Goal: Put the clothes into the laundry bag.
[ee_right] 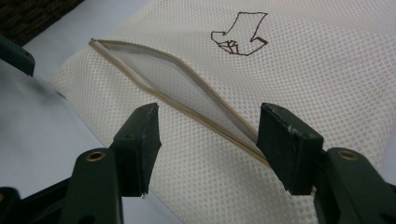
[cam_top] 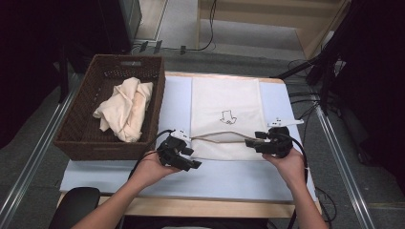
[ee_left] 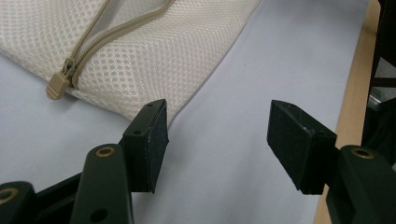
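Two grippers sit at the near corners of a cream mesh bag (cam_top: 225,102) that lies flat on the pale mat (cam_top: 215,179) covering the table. The bag's zipper (cam_top: 217,137) runs across its near end and gapes open in the middle, showing a white lining in the right gripper view. A small brown line drawing (cam_top: 229,117) marks the bag above the zipper.

The left gripper (cam_top: 184,157) rests just beside the bag's near left corner, its jaws spread wide with nothing between them but mat. In the left gripper view the zipper pull (ee_left: 57,85) lies at the bag's edge, a little beyond the jaws.

The right gripper (cam_top: 254,142) hovers at the right end of the zipper, its jaws also parted and holding nothing, with the mesh and the zipper's end lying between them.

To the left of the mat stands a brown woven basket (cam_top: 79,126) holding a crumpled cream cloth (cam_top: 125,107).
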